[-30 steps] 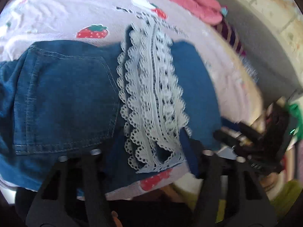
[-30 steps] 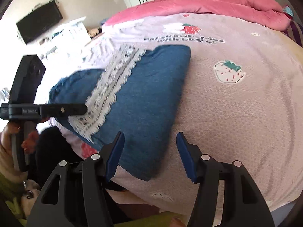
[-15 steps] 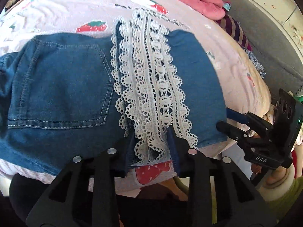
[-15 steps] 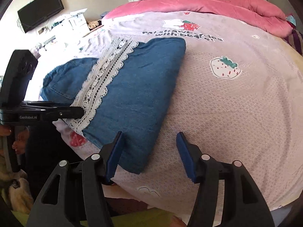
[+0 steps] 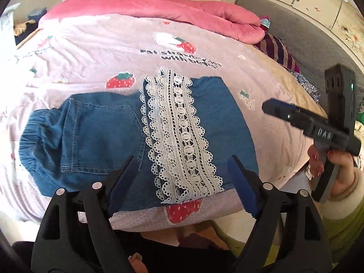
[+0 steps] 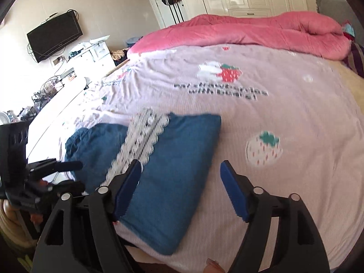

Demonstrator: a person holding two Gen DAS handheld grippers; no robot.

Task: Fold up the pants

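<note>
Pants [image 5: 141, 136] lie folded on the bedsheet [image 5: 91, 52], below its half-legible "with" lettering. Left gripper [image 5: 182, 177] and right gripper [image 6: 179, 188], jaws just opened, hover empty above them.

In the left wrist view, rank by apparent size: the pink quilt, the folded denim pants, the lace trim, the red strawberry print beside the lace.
1. pink quilt and denim pants: look alike, and the quilt lies farther off, so unranked.
2. lace trim.
3. strawberry print.

Both wrist views look steeply down, close over the bed's near edge, sharing the folded pants [image 5: 127, 134].
</note>
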